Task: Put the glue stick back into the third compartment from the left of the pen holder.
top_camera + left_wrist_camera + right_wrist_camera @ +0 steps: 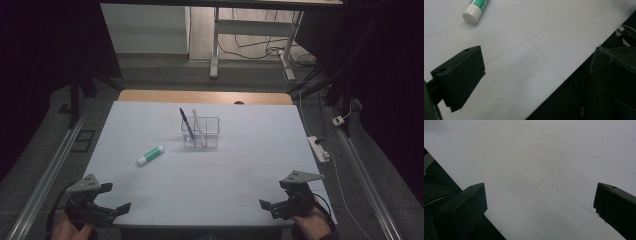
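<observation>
1. Left tool (116, 198) is hovering released at the tabletop's (210, 185) near-left edge.
2. Right tool (274, 195) is hanging released over the near-right edge.
3. Glue stick (150, 155) is lying near the left tool, pen holder (200, 132) beyond.

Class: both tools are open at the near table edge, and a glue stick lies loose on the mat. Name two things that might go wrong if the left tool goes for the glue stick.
1. The glue stick is round and lies on its side, so a jaw nudge may roll it away from the left tool.
2. The clear holder behind it looks light, with two pens leaning out; overreaching might tip it.
</observation>
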A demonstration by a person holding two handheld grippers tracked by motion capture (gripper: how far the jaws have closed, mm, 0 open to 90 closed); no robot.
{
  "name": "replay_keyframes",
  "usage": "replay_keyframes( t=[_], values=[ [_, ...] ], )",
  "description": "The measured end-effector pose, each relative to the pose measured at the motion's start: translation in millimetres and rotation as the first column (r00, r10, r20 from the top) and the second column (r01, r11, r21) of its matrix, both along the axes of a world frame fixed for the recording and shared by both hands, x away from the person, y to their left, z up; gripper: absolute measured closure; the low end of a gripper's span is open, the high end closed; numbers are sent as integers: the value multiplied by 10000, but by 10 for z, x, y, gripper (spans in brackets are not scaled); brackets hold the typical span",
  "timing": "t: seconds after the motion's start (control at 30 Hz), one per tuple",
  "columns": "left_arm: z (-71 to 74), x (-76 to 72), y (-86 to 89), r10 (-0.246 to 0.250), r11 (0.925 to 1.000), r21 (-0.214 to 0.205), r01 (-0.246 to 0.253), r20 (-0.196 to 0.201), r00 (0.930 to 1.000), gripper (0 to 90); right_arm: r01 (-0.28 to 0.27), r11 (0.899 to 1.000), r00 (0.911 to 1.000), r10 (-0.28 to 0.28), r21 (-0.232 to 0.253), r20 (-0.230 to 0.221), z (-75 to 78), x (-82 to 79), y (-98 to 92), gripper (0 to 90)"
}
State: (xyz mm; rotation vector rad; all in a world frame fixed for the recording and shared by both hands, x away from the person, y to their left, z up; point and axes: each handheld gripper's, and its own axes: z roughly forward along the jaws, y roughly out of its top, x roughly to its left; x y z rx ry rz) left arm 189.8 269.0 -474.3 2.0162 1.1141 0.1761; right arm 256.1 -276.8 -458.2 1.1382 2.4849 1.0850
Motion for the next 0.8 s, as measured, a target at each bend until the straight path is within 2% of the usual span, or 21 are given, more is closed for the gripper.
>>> replay_keyframes(
  t=[0.07, 0.17, 0.3, 0.4, 0.47, 0.67, 0.8],
  values=[
    [-8, 38, -21, -106, 9999, 14, 106, -25, 9999, 0, -111, 9999, 9999, 111, -17, -55, -2, 4, 3, 0],
    [-14, 83, -45, -133, 9997, 217, 128, 220, 9997, 0, -158, 9998, 9999, 157, -77, -44, -3, 3, 7, 0],
    [-26, 156, -50, -34, 9999, 158, 28, 348, 9994, 0, -190, 9998, 9998, 189, -82, -106, -6, 9, 10, 0],
    [-27, 233, -60, 125, 9999, -116, -120, 421, 9990, 0, -251, 9996, 9996, 250, -129, -124, -8, 10, 17, 0],
    [-26, 300, -78, 223, 9997, -53, -220, 504, 9985, 0, -286, 9994, 9995, 283, -209, -149, -8, 9, 23, 0],
    [-39, 558, -118, 297, 9993, 207, -301, 195, 9994, 0, -380, 9989, 9990, 374, -268, -225, -15, 16, 33, 0],
    [-43, 737, -160, 177, 9987, 470, -187, 211, 9996, 0, -406, 9988, 9988, 398, -278, -278, -16, 19, 34, 0]
  ],
)
